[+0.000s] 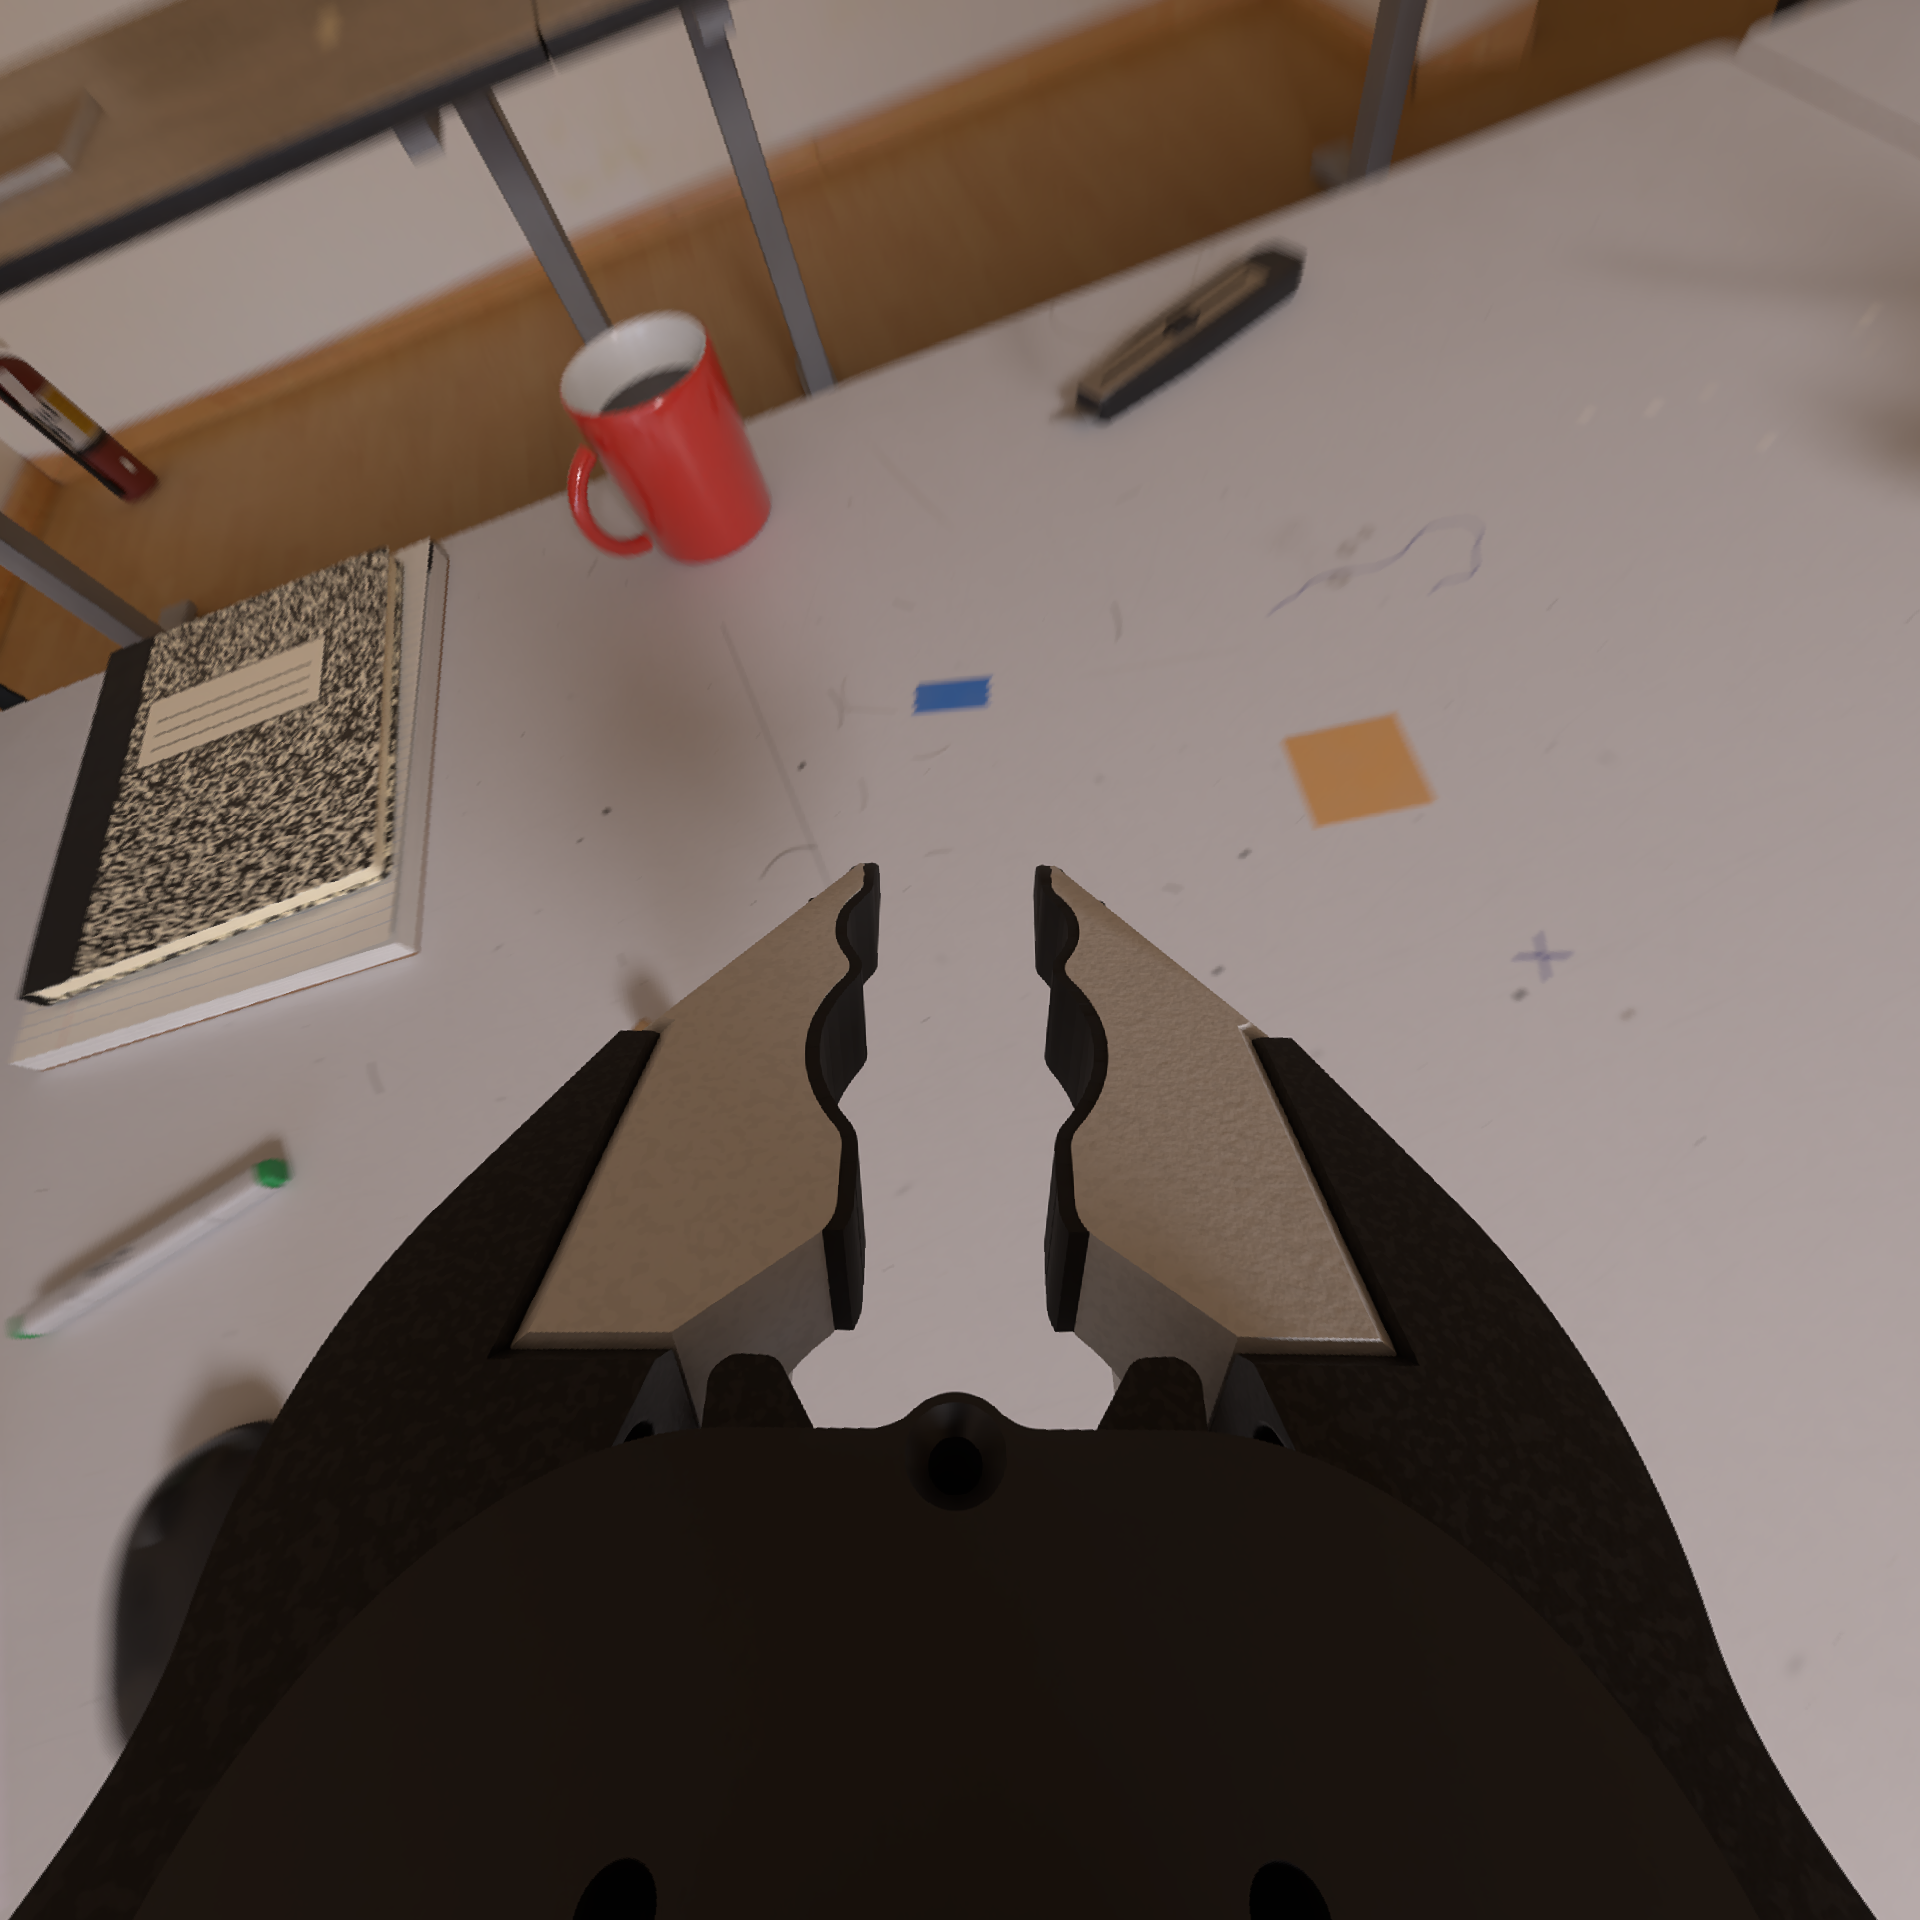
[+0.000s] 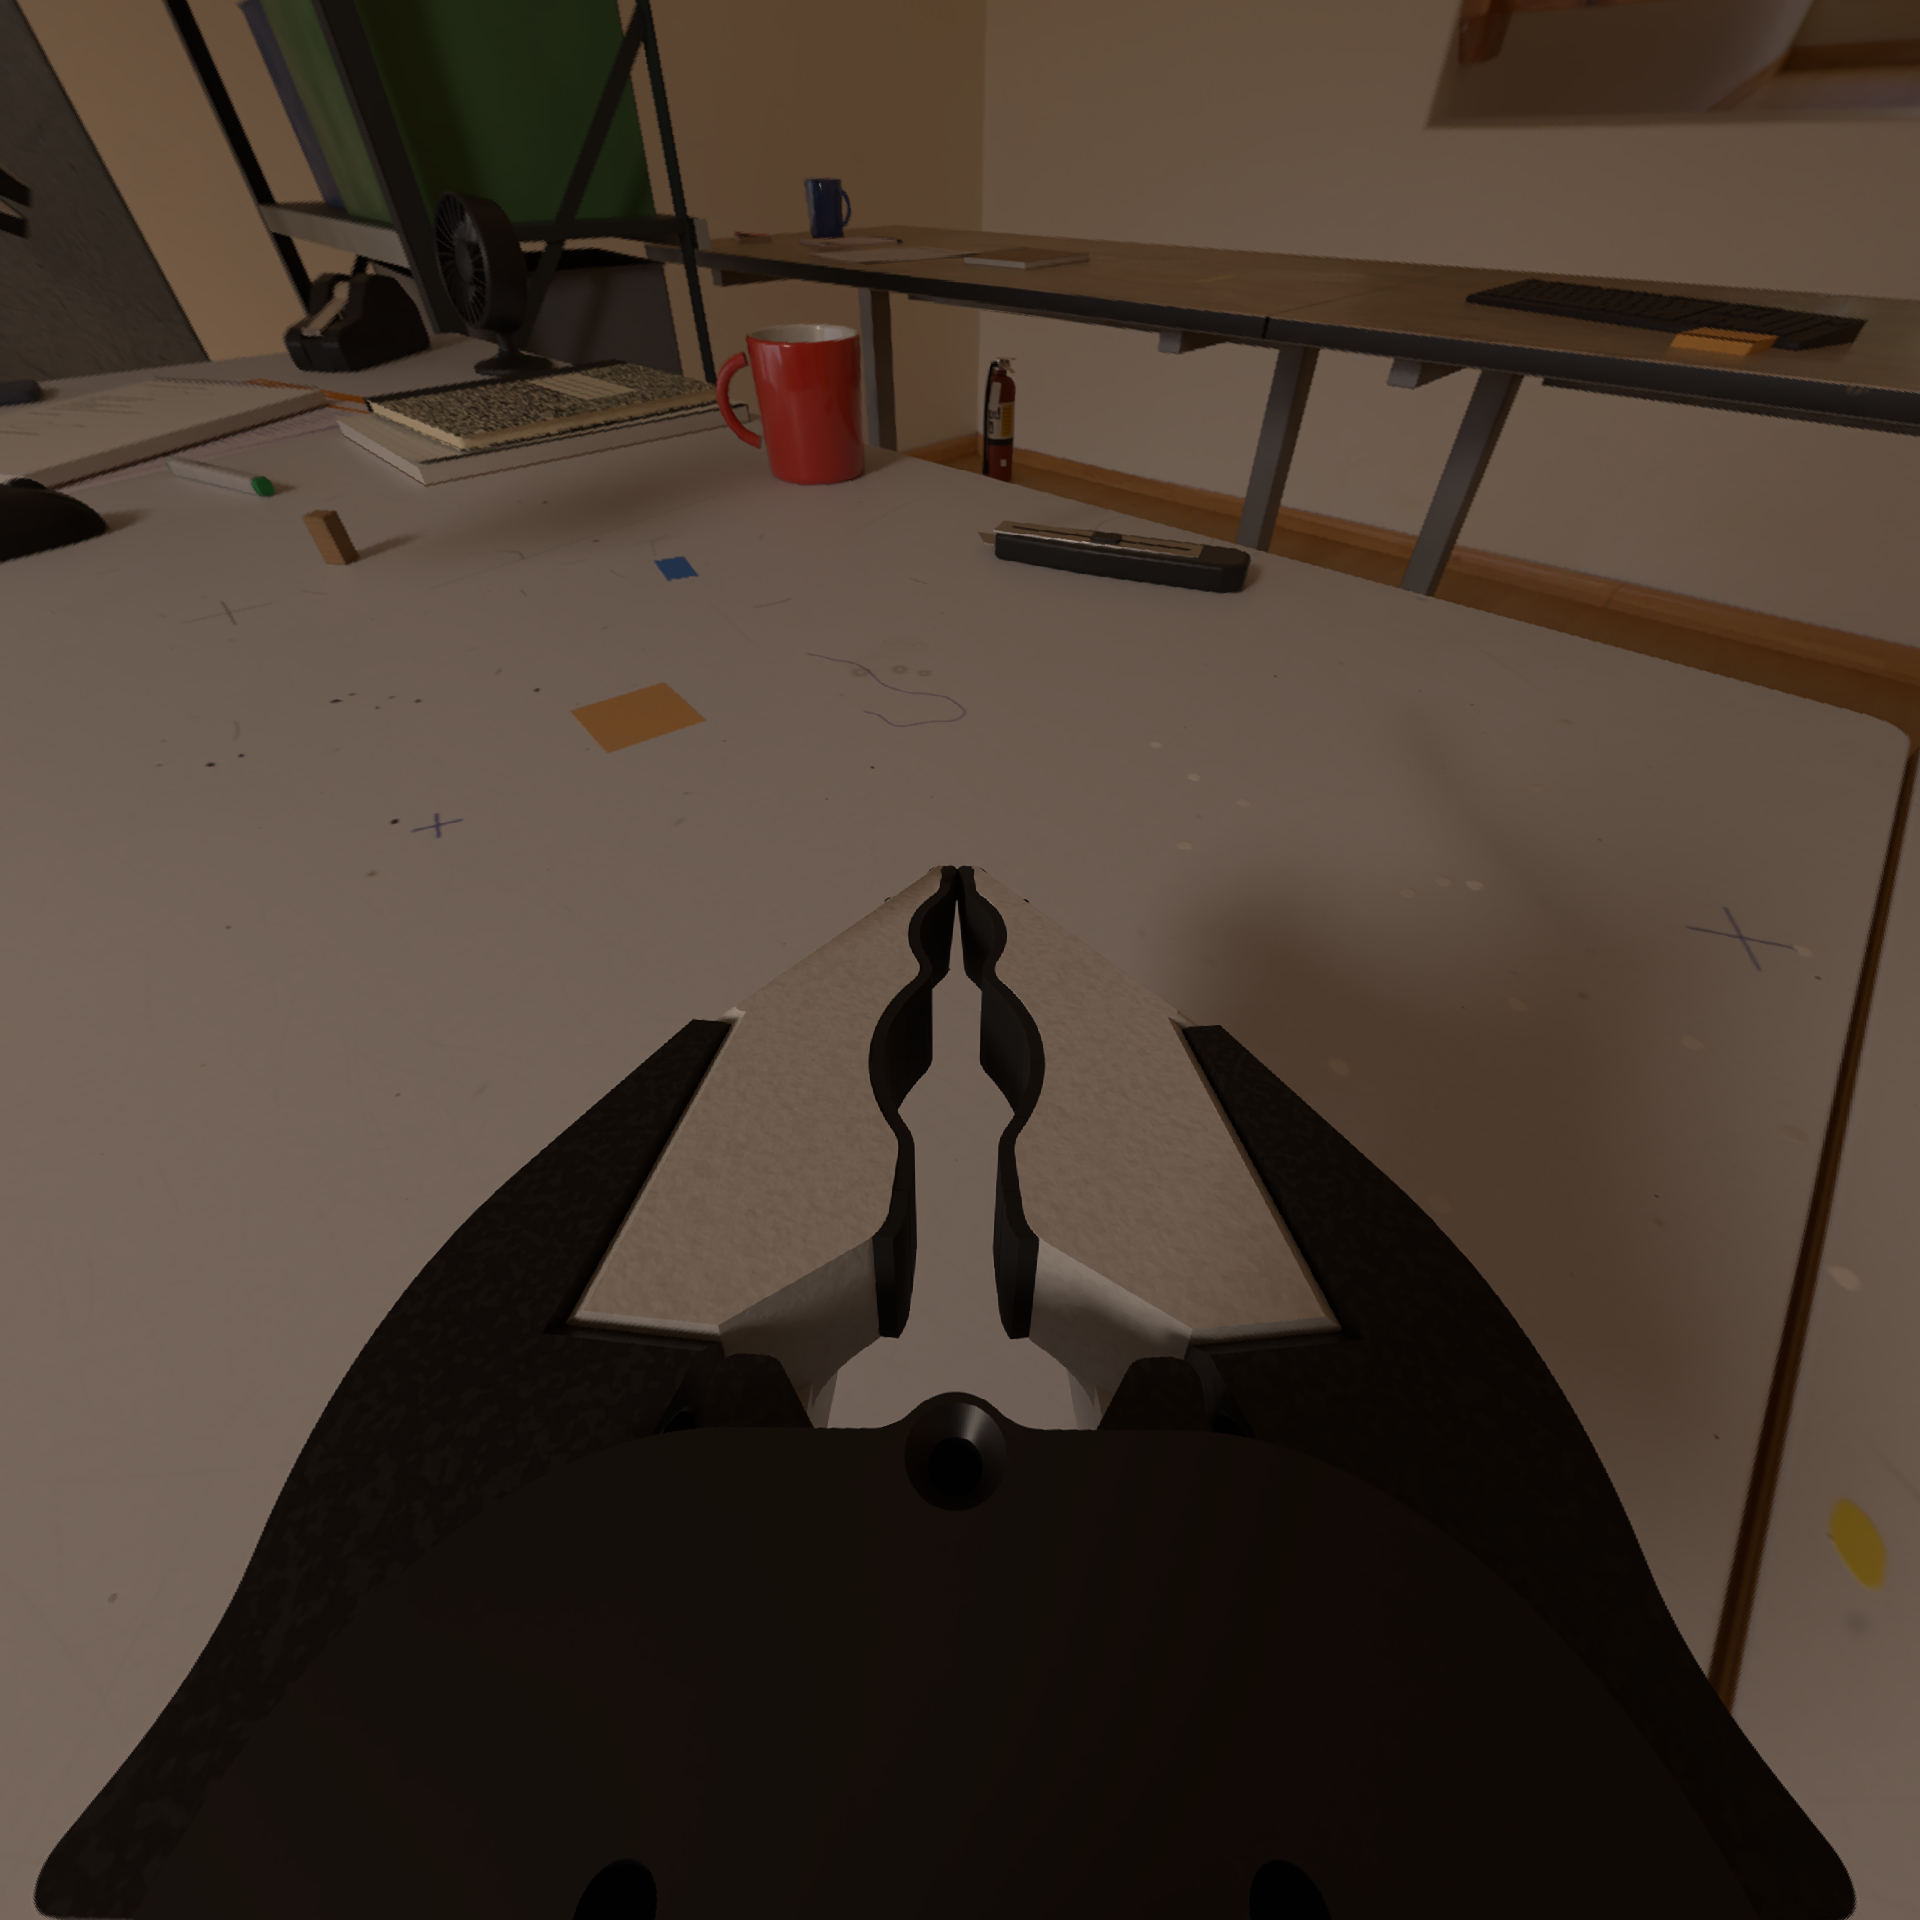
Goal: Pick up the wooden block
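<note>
The wooden block (image 2: 330, 537) is a small tan block standing on the white table (image 2: 1351, 831), far off to the left in the right wrist view, near the marker and the notebooks. In the left wrist view only a tan sliver (image 1: 641, 1023) shows at the outer edge of my left finger; I cannot tell if it is the block. My left gripper (image 1: 956, 883) is open and empty above the table. My right gripper (image 2: 956, 873) is shut and empty, low over the table and far from the block.
A red mug (image 1: 665, 447) (image 2: 805, 405), stacked notebooks (image 1: 239, 769) (image 2: 540, 405), a green-capped marker (image 1: 145, 1247) (image 2: 223, 478), a black utility knife (image 1: 1184, 332) (image 2: 1122, 561) and a black mouse (image 1: 177, 1538) lie around. Flat orange (image 1: 1356, 769) and blue (image 1: 952, 694) patches mark the table.
</note>
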